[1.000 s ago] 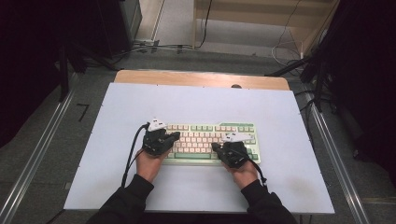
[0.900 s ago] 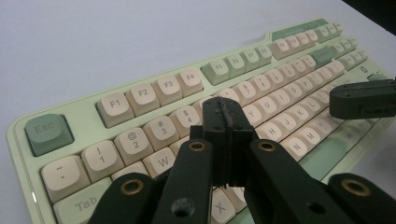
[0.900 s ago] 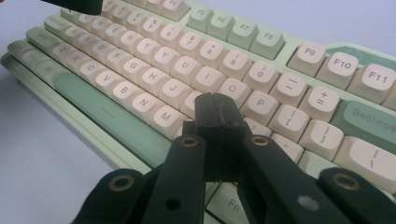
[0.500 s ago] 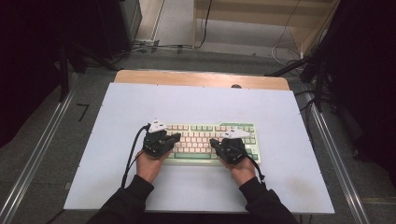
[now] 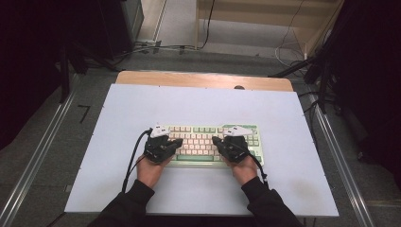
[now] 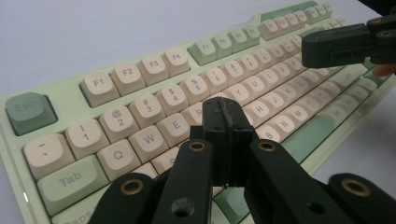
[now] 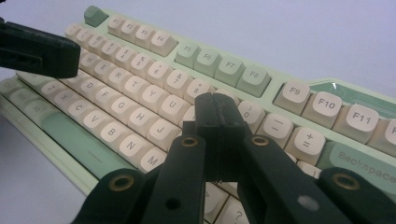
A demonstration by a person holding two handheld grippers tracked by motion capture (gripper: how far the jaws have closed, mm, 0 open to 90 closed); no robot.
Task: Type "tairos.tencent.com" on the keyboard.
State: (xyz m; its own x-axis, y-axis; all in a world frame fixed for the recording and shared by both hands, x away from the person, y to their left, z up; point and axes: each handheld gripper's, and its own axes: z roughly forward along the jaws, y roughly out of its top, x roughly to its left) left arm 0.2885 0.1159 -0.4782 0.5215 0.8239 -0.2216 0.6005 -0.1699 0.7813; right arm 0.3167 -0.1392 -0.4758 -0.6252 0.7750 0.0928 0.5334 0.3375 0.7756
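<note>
Two tongs, your left tongs (image 6: 223, 140) and right tongs (image 7: 218, 135), were pressed together over the pale-green, cream-keyed keyboard (image 5: 208, 142), frame centre.

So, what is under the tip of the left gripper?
The left gripper, jaws shut, is over the keyboard. Under its tip lie cream letter keys near E and R; the key directly beneath is covered. Whether it touches cannot be told.

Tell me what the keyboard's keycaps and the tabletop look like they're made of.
Keycaps: likely matte plastic, cream and sage green, with printed legends and soft rounded edges. Tabletop: a smooth, pale, low-sheen sheet, possibly laminate or plastic; a strip of wood-coloured board shows at its far edge.
</note>
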